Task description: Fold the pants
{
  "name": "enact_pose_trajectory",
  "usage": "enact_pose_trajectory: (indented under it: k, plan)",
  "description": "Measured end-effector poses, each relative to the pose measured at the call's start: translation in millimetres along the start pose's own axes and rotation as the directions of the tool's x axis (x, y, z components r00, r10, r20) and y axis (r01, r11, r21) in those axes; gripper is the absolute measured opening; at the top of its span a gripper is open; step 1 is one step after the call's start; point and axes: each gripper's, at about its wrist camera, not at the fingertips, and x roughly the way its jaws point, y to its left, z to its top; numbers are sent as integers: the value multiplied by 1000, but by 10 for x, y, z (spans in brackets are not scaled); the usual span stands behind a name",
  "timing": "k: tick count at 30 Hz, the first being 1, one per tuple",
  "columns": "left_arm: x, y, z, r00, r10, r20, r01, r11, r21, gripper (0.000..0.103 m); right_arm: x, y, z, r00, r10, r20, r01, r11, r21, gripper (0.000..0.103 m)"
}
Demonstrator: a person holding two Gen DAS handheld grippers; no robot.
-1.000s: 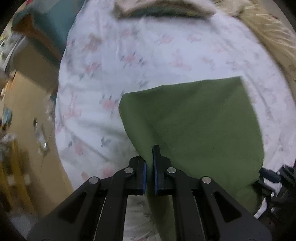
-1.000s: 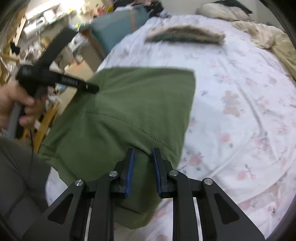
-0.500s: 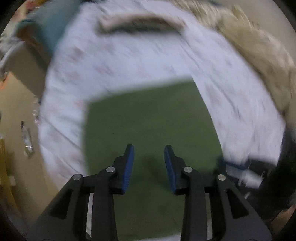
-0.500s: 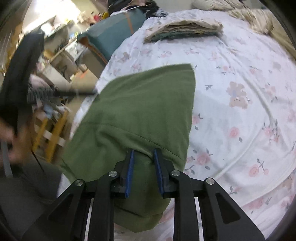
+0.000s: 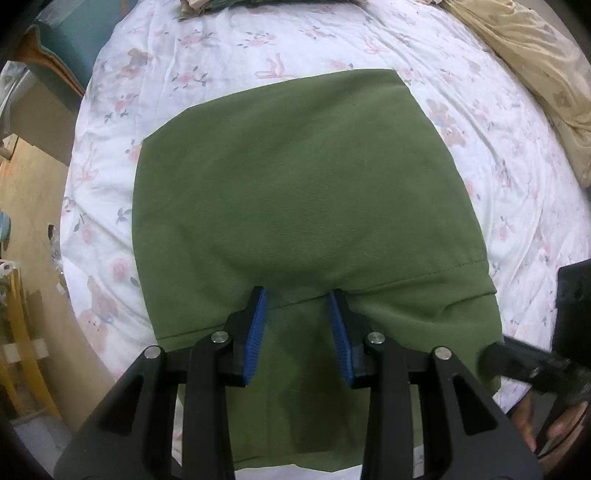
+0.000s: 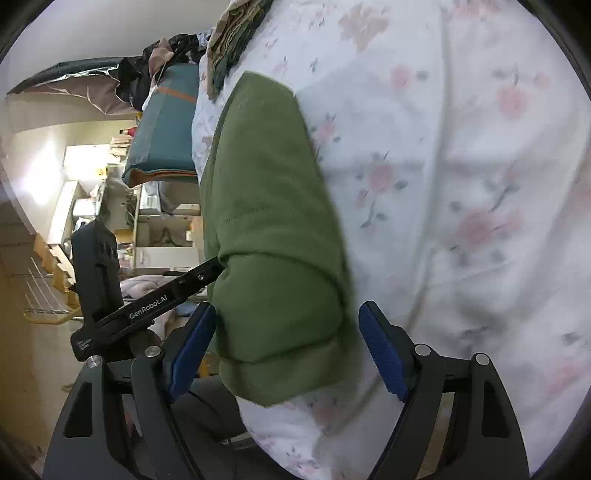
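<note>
Your left gripper [image 5: 297, 334] and right gripper [image 6: 286, 350] both sit wide apart over the folded pants [image 5: 303, 206] on the bed [image 5: 107, 206], probably not touching.

Left wrist cam: close above pants [image 5: 303, 206], looks down and fwd across bed [image 5: 498, 155] toward far folded clothes [image 5: 207, 5]. Right wrist cam: rolled sideways, low at near bed edge, sighting along pants [image 6: 266, 236]; room at left. Shared: pants, flowered sheet, far clothes pile [image 6: 229, 37]. Each cam catches other gripper.
</note>
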Motion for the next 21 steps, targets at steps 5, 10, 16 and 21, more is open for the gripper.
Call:
enact_pose_trajectory:
  k: [5, 10, 16, 21]
  plan:
    - [10, 47, -5, 1000, -19, 4, 19, 1000, -9, 32, 265, -69, -118, 999, 46, -5, -46, 997, 65, 83]
    - [-24, 71, 23, 999, -27, 18, 28, 999, -36, 33, 284, 166, -182, 994, 56, 94, -58, 998, 18, 41]
    - [-587, 348, 112, 954, -152, 258, 197, 967, -160, 37, -150, 456, 75, 984, 64, 164, -50, 995, -90, 24]
    - [-985, 740, 222, 885, -71, 460, 223, 932, -285, 73, -601, 504, 762, 989, -2, 145, 27, 984, -174, 24]
